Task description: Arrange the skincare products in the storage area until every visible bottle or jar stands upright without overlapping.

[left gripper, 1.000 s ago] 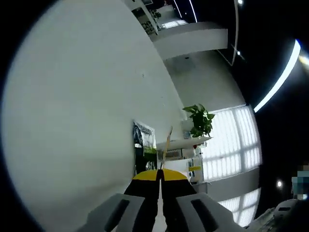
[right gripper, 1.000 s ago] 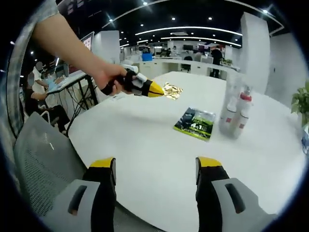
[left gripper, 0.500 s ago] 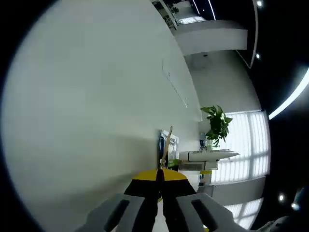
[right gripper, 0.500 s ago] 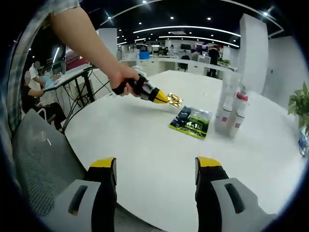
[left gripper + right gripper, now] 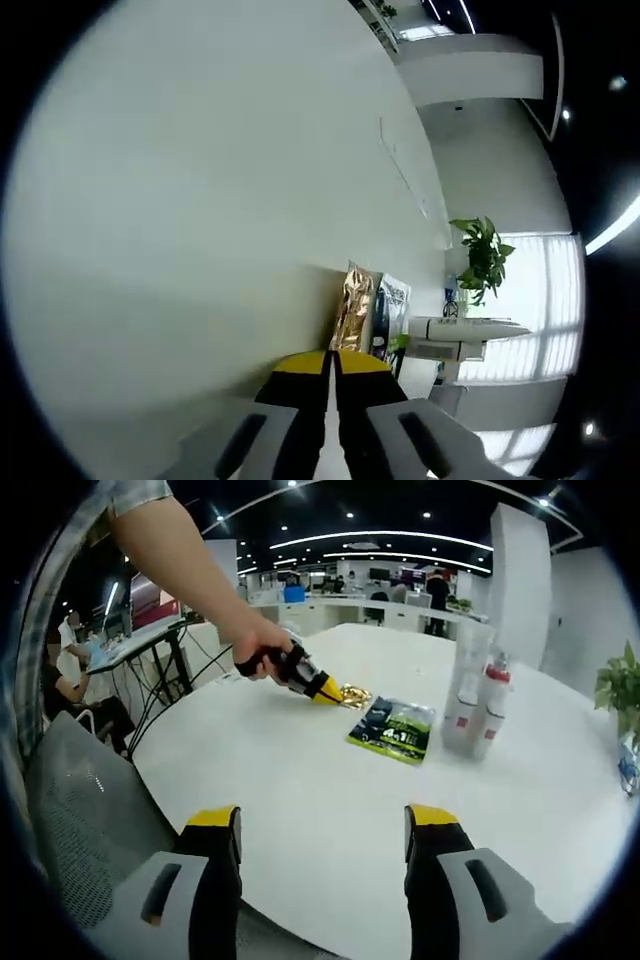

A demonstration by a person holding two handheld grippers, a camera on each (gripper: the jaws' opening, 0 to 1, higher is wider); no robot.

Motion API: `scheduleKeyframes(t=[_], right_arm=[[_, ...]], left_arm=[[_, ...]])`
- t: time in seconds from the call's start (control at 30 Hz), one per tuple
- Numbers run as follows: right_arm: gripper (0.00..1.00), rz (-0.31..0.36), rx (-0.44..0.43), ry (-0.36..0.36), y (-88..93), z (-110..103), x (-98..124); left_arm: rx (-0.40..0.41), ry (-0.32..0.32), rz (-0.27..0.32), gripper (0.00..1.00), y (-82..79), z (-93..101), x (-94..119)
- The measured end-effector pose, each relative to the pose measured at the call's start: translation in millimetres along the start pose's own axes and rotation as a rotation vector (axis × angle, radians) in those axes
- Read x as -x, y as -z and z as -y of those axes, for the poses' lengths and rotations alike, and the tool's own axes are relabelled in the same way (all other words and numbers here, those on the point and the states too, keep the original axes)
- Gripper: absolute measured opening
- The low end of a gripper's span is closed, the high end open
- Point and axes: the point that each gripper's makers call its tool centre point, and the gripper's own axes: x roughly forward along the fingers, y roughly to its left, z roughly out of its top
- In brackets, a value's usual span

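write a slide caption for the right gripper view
Left tool holds a gold sachet on the white table, beside a green packet and upright bottles.

Since a second ago the yellow-tipped left gripper [image 5: 328, 690], its jaws pinched on the crinkled gold foil sachet [image 5: 354, 695], has moved from the upper left of the right gripper view down toward centre, bringing the sachet just beside the dark green flat packet [image 5: 393, 731] on the round white table [image 5: 300, 780].

One gold foil sachet [image 5: 354, 694] and one green-and-black sachet [image 5: 393, 732] lie on the white table [image 5: 300, 780]. Two red-capped bottles [image 5: 475, 715] stand together nearby.
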Motion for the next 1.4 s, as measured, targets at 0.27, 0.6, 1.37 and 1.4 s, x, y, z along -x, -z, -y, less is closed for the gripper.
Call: scheduleKeyframes(t=[0.27, 0.6, 1.37, 1.4], right_arm=[[0.65, 0.001, 0.008, 0.009, -0.8, 0.9, 1.0], [0.65, 0.005, 0.011, 0.021, -1.4, 2.7, 1.9], [0.65, 0.003, 0.015, 0.031, 0.3, 4.5, 2.7], [0.65, 0.002, 0.014, 0.032, 1.1, 4.6, 2.1]], left_arm=[[0.028, -0.047, -0.032, 0.07, -0.2, 0.7, 3.4], [-0.061, -0.147, -0.145, 0.06, 12.2, -6.6, 11.3], [-1.295, -0.412, -0.385, 0.62, -15.4, -1.3, -1.4], [-1.321, -0.423, -0.41, 0.62, -14.0, -4.1, -2.6]])
